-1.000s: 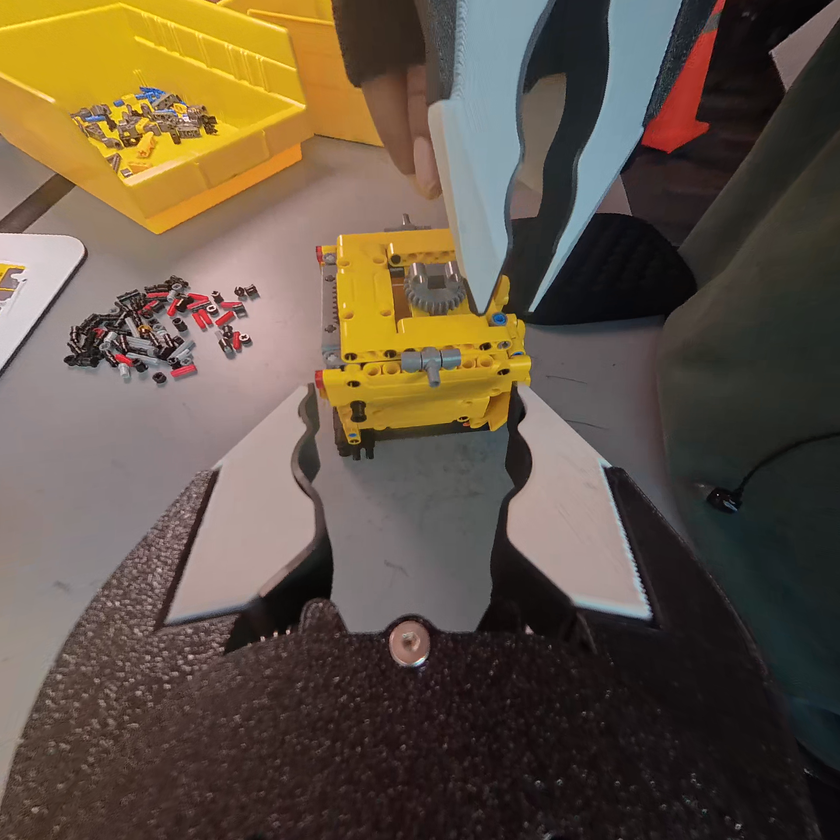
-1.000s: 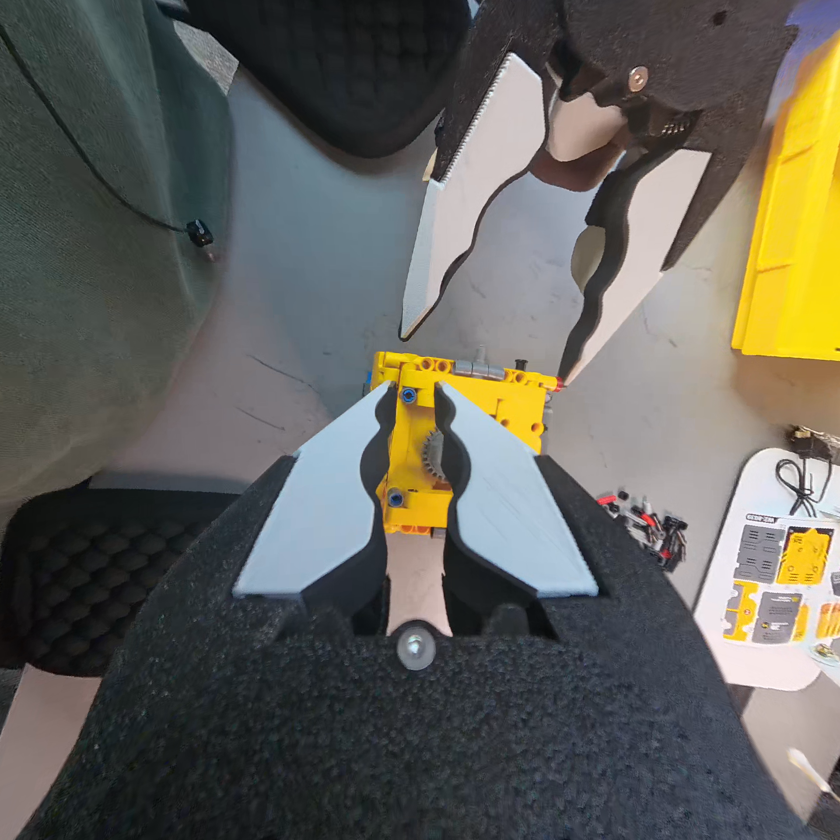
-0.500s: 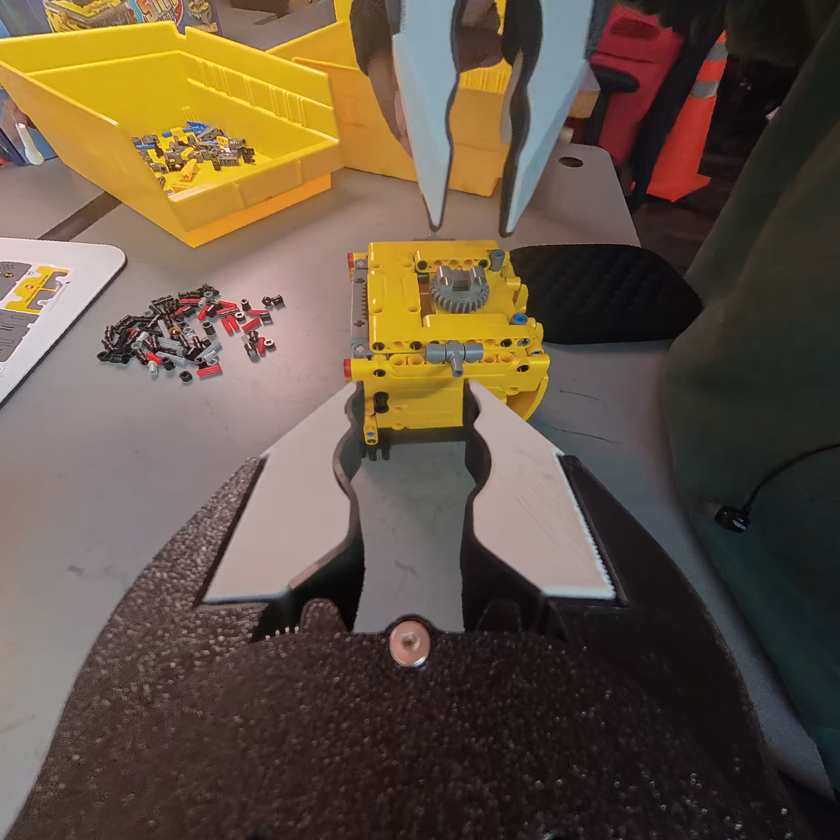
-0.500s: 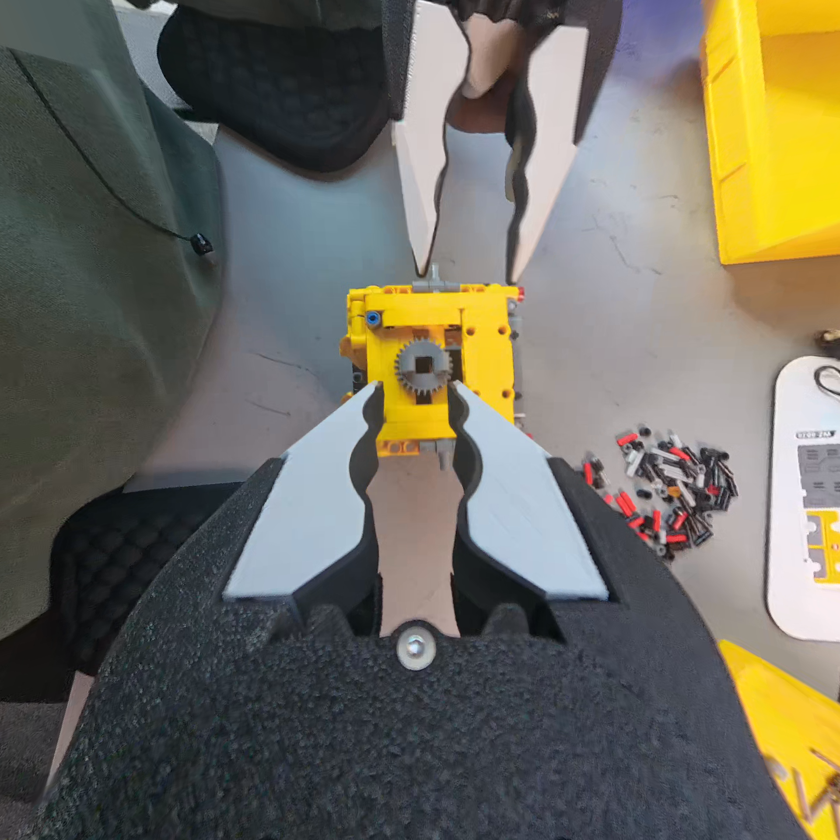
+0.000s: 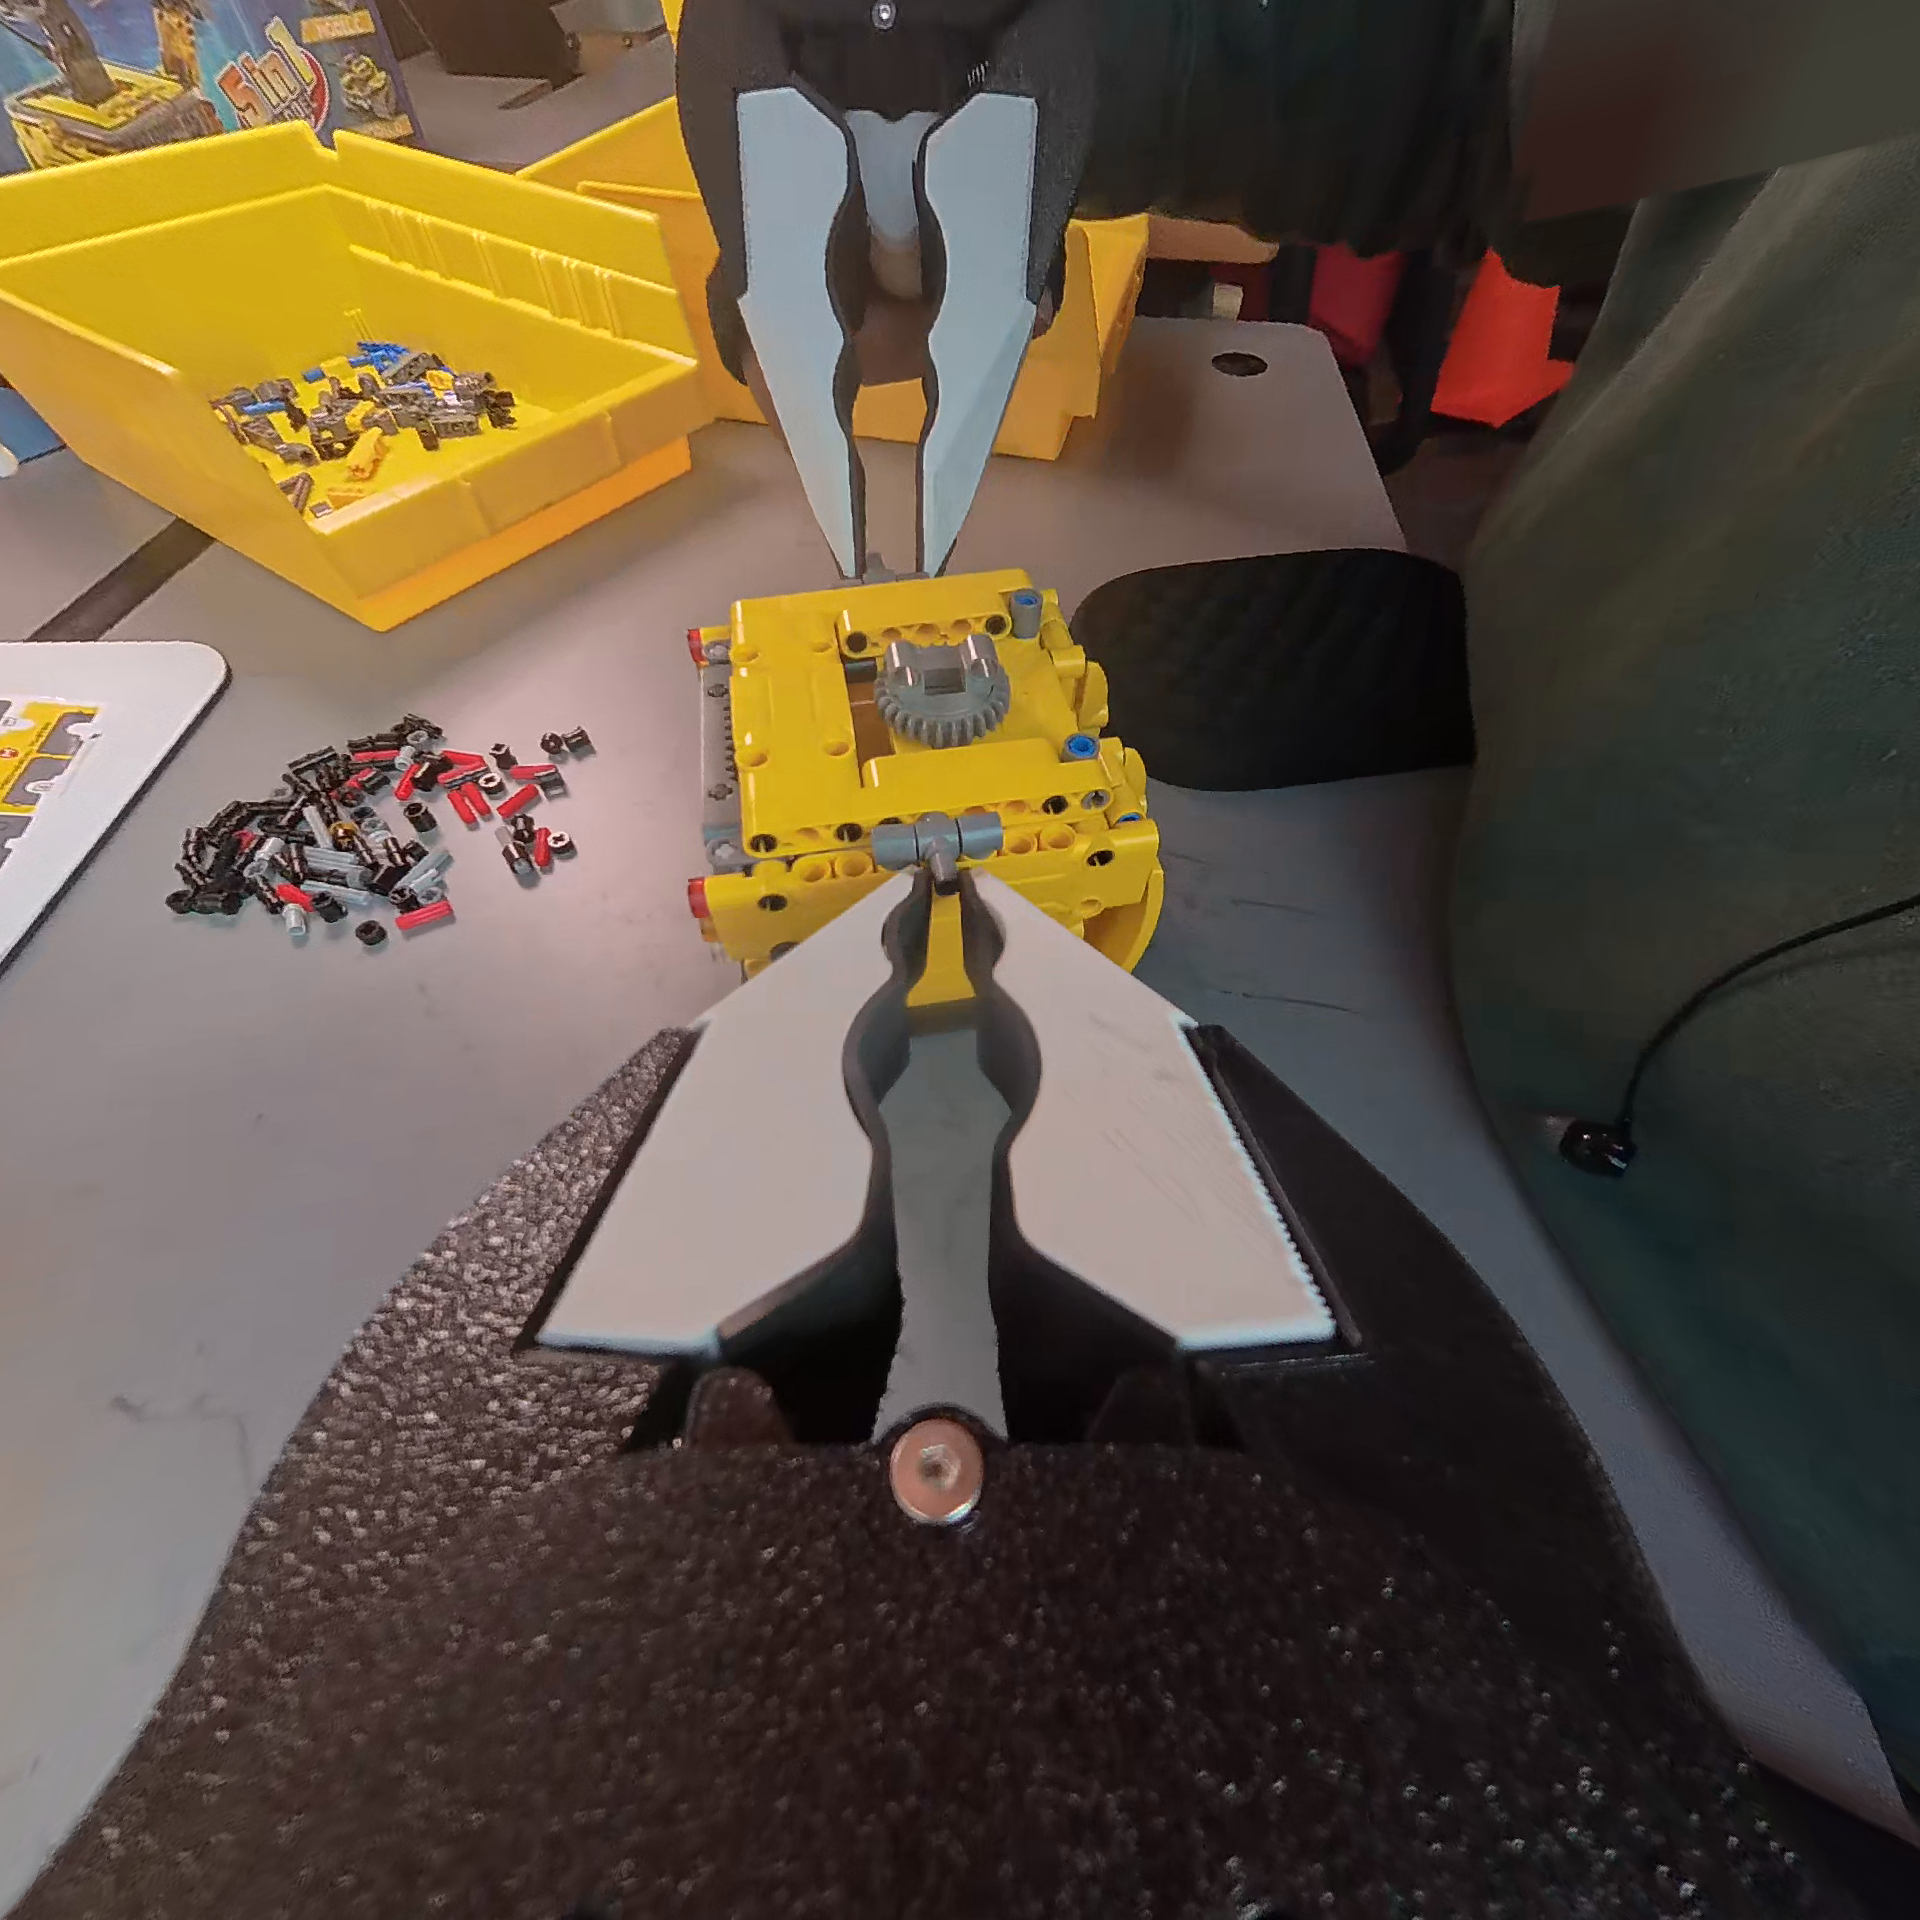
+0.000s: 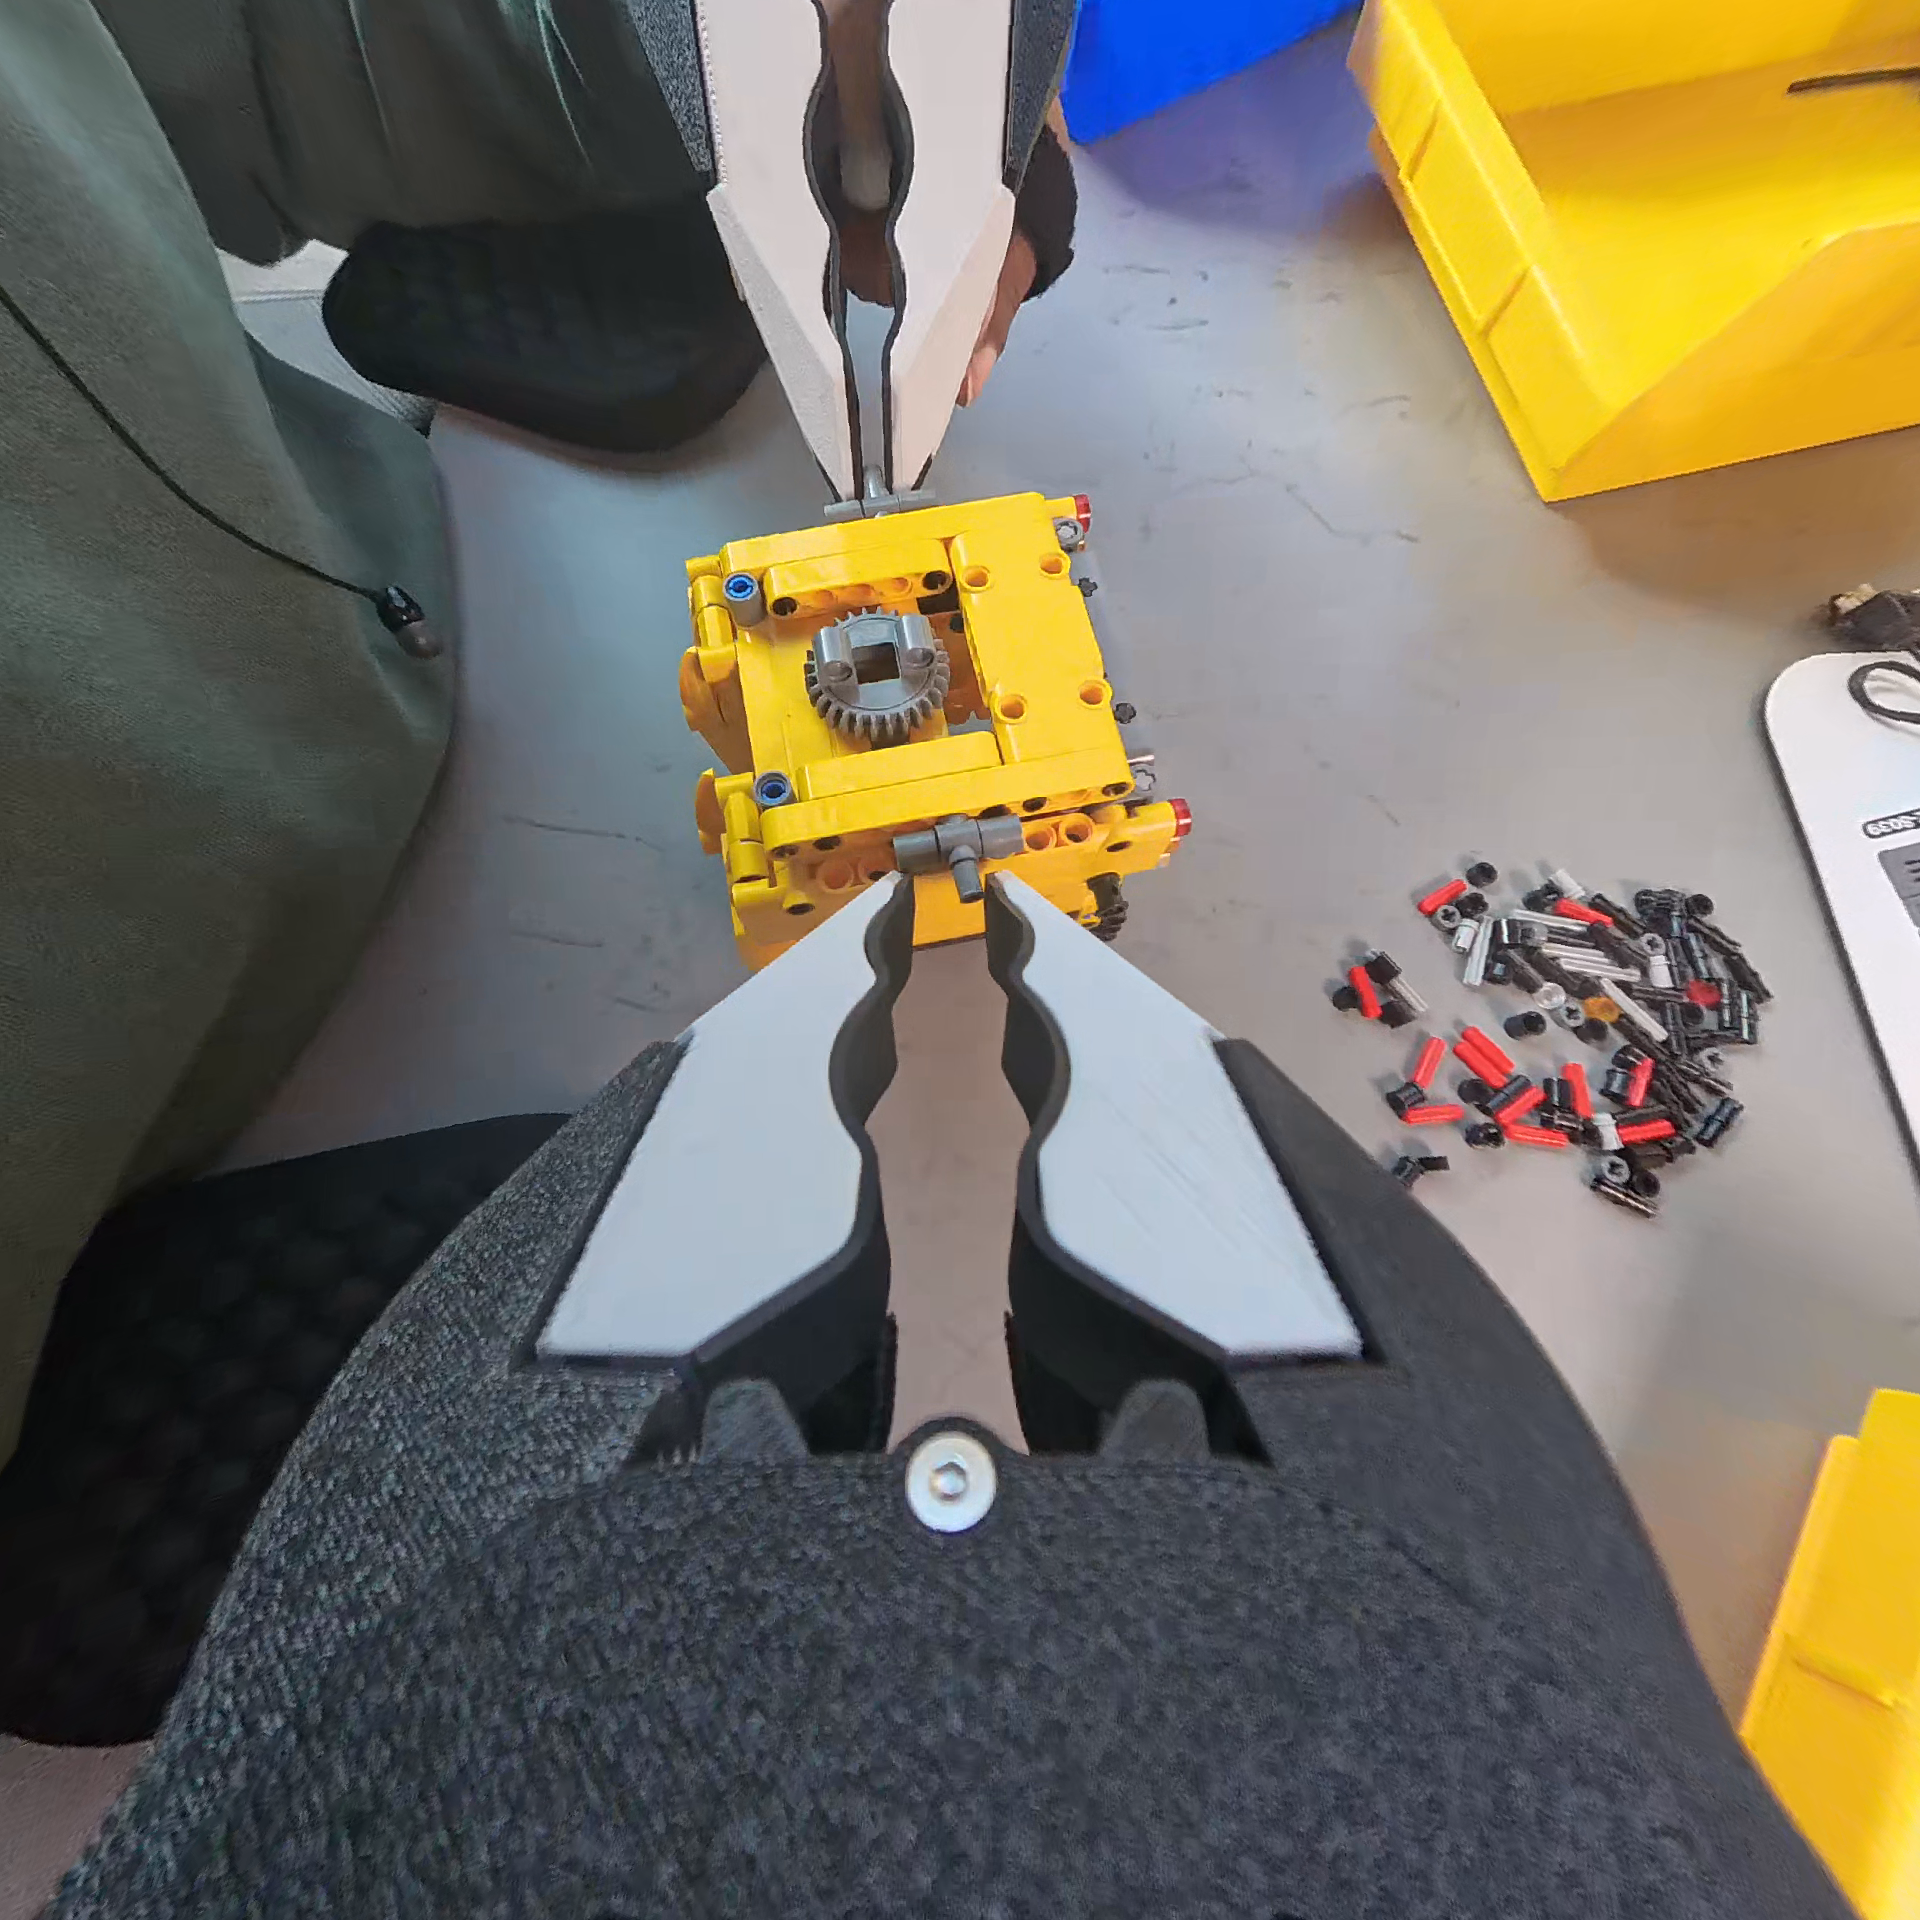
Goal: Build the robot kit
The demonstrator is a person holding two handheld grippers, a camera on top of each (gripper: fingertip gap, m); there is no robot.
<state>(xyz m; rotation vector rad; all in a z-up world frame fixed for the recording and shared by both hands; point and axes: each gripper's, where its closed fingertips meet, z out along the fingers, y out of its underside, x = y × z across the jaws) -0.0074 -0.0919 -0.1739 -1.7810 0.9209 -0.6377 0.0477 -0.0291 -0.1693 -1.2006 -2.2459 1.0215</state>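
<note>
Yellow brick block [image 5: 925,769] sits on my grey table [image 5: 312,1091], a grey gear [image 5: 930,707] set flat in its top recess. I have a gripper on either side of it, facing each other.

My left gripper [image 5: 940,883] is narrowed almost together, its tips pinching the stub of a grey T-shaped connector [image 5: 935,840] on the block's near edge. In the right wrist view the same gripper [image 6: 876,483] comes in from the far side, its fingers pressed close on that small grey piece.

My right gripper [image 6: 948,881] is a little apart, a narrow gap between the tips. They flank the stem of a second grey connector [image 6: 956,840] on the opposite edge, close to it, but I cannot tell if either tip touches it. In the left wrist view the right gripper [image 5: 888,566] points down at that far edge.

Loose pins [image 5: 374,831], black, red and grey, lie scattered on the table beside the block. A yellow bin [image 5: 343,343] farther off holds more small parts. A white sheet [image 5: 94,748] lies at the table edge, and a black pad [image 5: 1278,665] sits just beside the block.
</note>
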